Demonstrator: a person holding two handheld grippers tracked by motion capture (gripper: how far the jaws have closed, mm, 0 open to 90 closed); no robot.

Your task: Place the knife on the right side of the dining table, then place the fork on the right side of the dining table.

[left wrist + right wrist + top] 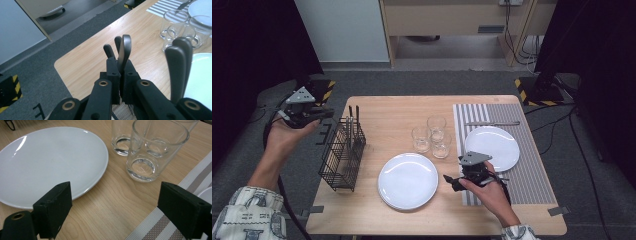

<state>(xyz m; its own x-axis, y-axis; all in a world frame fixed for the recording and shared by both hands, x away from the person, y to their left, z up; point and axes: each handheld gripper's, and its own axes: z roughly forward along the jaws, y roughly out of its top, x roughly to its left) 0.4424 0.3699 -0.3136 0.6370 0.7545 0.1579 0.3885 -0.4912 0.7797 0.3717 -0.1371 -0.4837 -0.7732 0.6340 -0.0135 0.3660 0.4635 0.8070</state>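
Left gripper point(121, 72) raised beside rack point(343, 159), clamping a utensil handle point(124, 51); right gripper point(120, 215) low, wide open, empty.

Even overhead light, glare on the plate point(50, 162); near jaws look perhaps slightly soft, corners dark.

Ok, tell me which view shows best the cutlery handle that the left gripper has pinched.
The left gripper view: the grey cutlery handle stands up close, clamped between the left gripper fingers. In the high view those handles are thin dark sticks above the wire rack, too small to single out. The right gripper view faces a plate and glasses instead.
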